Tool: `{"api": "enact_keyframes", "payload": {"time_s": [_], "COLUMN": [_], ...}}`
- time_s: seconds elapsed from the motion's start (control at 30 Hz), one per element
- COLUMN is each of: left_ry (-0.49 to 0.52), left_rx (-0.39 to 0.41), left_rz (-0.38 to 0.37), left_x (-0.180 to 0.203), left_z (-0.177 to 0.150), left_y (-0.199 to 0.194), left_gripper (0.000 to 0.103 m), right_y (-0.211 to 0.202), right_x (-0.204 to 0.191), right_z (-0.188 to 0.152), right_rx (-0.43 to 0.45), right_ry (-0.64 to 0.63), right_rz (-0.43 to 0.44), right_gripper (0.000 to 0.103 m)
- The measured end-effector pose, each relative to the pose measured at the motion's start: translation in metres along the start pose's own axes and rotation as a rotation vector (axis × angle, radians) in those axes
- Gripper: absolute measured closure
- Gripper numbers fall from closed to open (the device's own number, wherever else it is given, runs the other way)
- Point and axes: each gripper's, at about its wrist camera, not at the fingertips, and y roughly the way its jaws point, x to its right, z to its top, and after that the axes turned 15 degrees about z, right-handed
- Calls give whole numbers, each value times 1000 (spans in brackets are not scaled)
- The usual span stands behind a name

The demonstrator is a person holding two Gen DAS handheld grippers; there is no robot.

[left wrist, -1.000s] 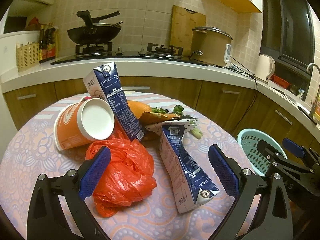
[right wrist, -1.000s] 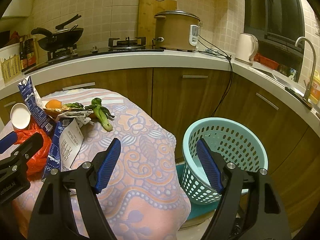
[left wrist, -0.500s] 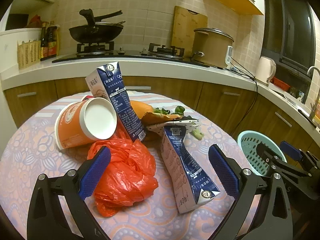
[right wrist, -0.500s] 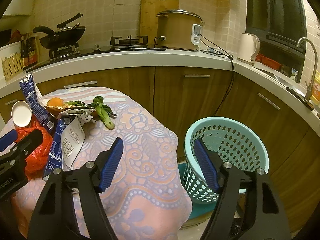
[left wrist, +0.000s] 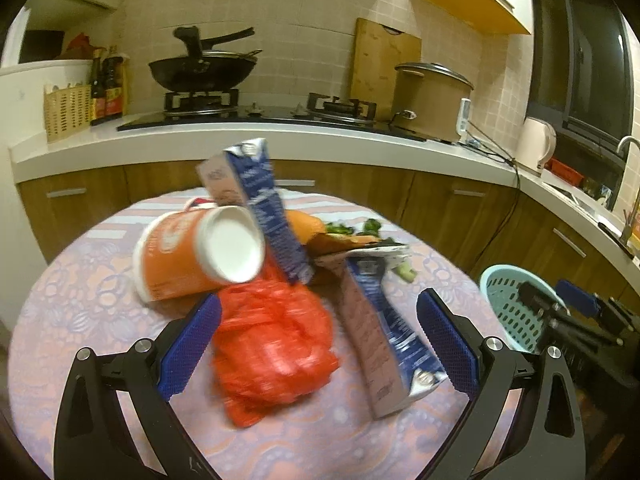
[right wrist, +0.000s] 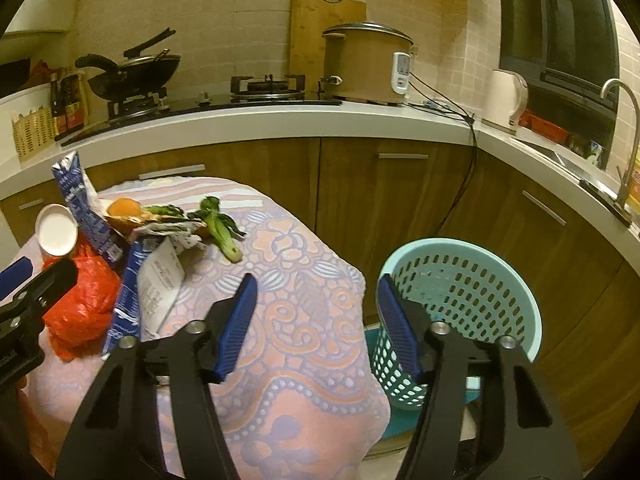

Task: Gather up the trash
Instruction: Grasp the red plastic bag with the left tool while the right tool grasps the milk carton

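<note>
Left gripper, fingers apart, frames a crumpled red plastic bag; empty right gripper closes beside the turquoise perforated basket. Next: grasp the bag.

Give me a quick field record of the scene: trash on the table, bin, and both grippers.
table: round, patterned cloth
trash pile: orange paper cup on its side; upright milk carton leaning; crushed milk carton lying flat; red plastic bag; vegetable scraps; orange peel
bin: teal basket on the floor beside the table, looks empty
left gripper: open, over the red plastic bag and crushed milk carton, touching neither
right gripper: jaws closing, nothing between them, between table edge and basket
</note>
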Motion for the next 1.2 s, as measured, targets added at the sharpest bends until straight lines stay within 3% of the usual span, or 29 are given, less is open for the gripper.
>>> {"api": "enact_keyframes", "payload": {"time_s": [0.1,0.3,0.53,0.73,0.93,1.03,1.2], "left_ry": [-7,-72,-107,-118,-117,-130,-141], "left_rx": [-36,-156,-274,-385,-383,-375,-354], "left_rz": [22,8,-54,-113,-147,-162,-161], "left_x": [-19,-55,-49,-42,-47,-55,-66], "left_z": [-2,-10,-3,-13,-19,-23,-30], "left_y": [-5,7,49,82,79,69,50], "left_gripper": [8,9,9,29,56,63,65], "right_y": [-2,1,6,11,14,19,42], "right_x": [-6,-25,-54,-61,-74,-80,-82], "right_z": [3,2,-10,-14,-14,-17,-17], "right_rx": [-10,-58,-87,-102,-124,-141,-200], "right_ry": [-10,-27,-88,-103,-112,-115,-94], "right_rz": [56,206,268,286,321,310,282], "right_gripper": [68,68,58,50,38,38,38]}}
